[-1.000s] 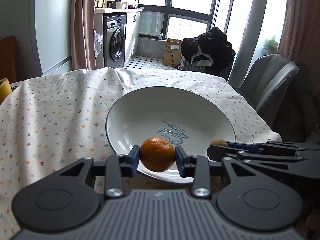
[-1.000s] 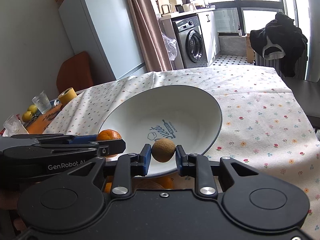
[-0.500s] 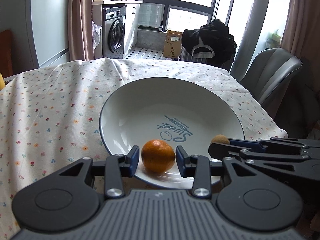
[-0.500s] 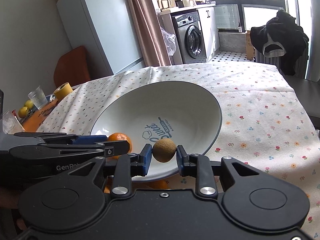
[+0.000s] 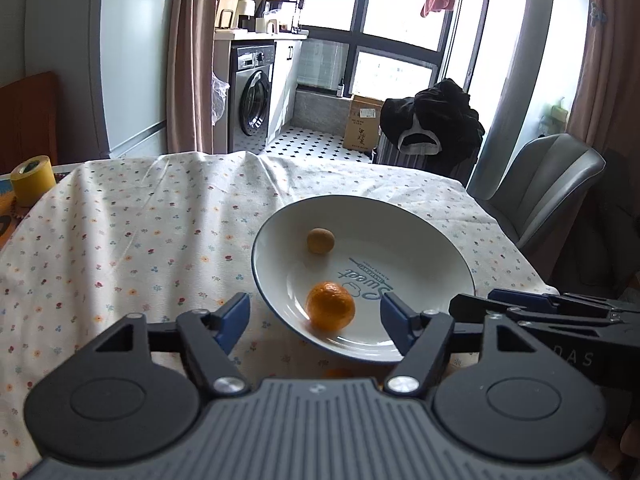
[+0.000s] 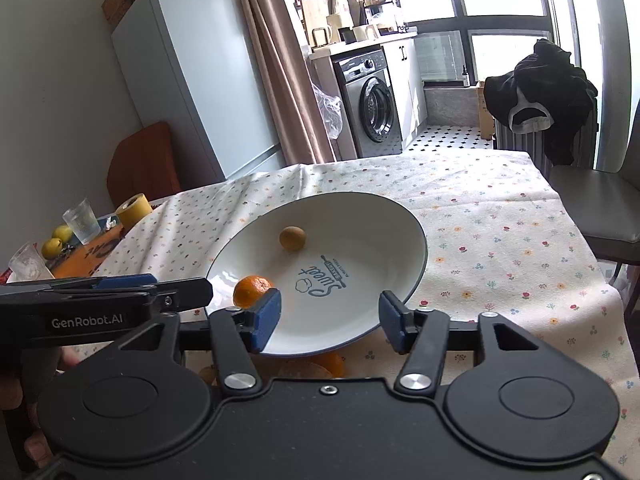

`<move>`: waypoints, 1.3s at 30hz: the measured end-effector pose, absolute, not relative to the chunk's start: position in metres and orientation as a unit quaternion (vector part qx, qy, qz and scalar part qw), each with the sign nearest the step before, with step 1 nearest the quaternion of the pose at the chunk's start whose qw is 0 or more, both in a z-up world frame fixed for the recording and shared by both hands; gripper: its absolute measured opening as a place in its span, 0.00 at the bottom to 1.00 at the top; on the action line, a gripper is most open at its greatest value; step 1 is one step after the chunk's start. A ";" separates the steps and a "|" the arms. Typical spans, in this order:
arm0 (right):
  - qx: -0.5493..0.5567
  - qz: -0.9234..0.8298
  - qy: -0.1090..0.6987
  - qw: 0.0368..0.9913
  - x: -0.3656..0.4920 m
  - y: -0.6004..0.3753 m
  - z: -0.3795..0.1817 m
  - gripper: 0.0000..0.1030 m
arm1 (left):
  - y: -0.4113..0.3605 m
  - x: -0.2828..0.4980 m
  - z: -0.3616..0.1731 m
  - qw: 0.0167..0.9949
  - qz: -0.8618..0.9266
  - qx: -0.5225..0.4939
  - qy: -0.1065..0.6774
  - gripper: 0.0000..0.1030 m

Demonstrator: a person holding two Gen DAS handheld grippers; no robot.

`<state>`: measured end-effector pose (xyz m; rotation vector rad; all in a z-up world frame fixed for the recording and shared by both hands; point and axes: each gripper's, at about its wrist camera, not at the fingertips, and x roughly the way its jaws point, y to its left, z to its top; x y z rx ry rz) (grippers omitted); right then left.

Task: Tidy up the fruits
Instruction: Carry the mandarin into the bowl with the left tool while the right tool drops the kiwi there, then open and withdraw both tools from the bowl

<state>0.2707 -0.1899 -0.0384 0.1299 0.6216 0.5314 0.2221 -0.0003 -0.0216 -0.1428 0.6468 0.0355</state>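
Note:
A white plate [image 5: 432,236] [image 6: 384,216] with blue lettering sits on the flowered tablecloth. An orange mandarin [image 5: 330,311] [image 6: 252,290] lies in its near part, and a small brown kiwi [image 5: 320,241] [image 6: 292,238] lies farther in. My left gripper [image 5: 314,318] is open, its blue pads wide apart just in front of the mandarin, touching nothing. My right gripper [image 6: 328,318] is open too, over the plate's near rim. More orange fruit [image 6: 328,362] peeks out below that rim, mostly hidden.
A yellow tape roll [image 5: 32,178] [image 6: 134,210], a glass [image 6: 82,220] and two yellow-green fruits [image 6: 56,240] stand at the table's left end. A grey chair [image 5: 540,188] is at the right edge. Each gripper's body shows at the side of the other's view.
Both grippers opened and drew back and up. The mandarin and the kiwi left the fingers and now lie in the plate, the kiwi having rolled farther in.

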 end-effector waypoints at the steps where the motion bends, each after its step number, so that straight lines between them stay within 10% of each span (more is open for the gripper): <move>1: 0.068 0.256 0.297 0.917 0.267 -0.192 -0.036 0.71 | 0.000 0.217 -0.019 0.948 0.021 -0.070 0.309 0.76; 7: 0.082 0.248 0.268 0.927 0.249 -0.205 -0.024 1.00 | 0.003 0.194 -0.009 0.953 0.034 -0.083 0.288 0.85; 39: 0.068 0.239 0.246 0.937 0.176 -0.232 0.001 1.00 | 0.003 0.101 0.013 0.960 0.045 -0.080 0.265 0.99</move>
